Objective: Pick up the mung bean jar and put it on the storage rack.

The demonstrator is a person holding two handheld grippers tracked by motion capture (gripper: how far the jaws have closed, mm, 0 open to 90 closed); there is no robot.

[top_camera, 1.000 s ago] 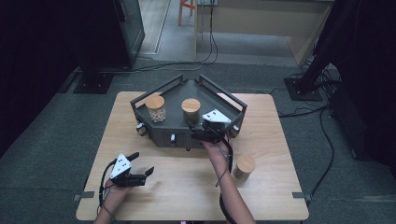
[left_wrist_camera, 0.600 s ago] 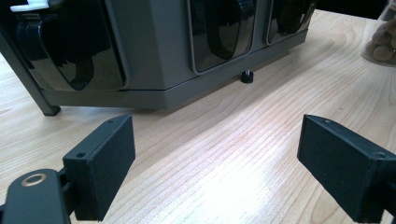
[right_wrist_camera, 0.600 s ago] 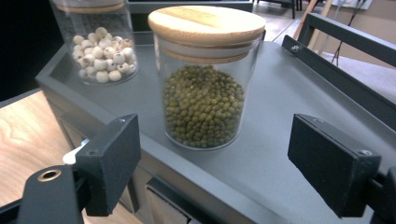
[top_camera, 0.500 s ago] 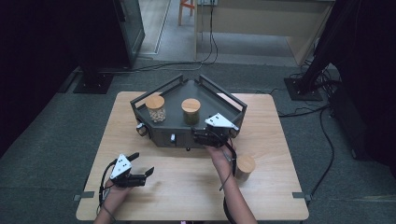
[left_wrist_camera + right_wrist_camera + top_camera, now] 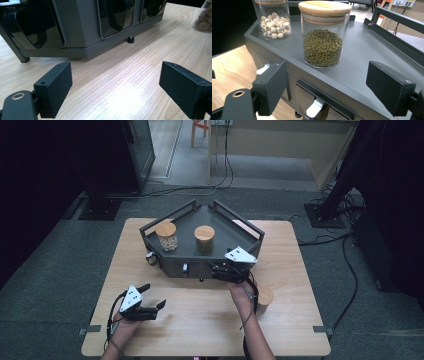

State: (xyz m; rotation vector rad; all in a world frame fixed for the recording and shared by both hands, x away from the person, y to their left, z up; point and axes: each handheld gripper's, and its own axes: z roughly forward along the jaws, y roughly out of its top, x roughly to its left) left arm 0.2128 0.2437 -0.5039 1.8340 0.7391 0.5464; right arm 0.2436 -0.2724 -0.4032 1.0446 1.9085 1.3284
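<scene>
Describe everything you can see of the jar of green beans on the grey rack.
The jar of green beans is a clear glass cylinder, roughly half full of small green beans, closed with a flat, pale wooden lid. It stands upright on the top shelf of the grey rack, right of the jar of white beads and apart from it. Nothing grips it.

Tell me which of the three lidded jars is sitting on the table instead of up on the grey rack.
The jar by the person's right forearm stands on the wooden table. The white-bean jar and the green-bean jar stand on the grey rack.
</scene>
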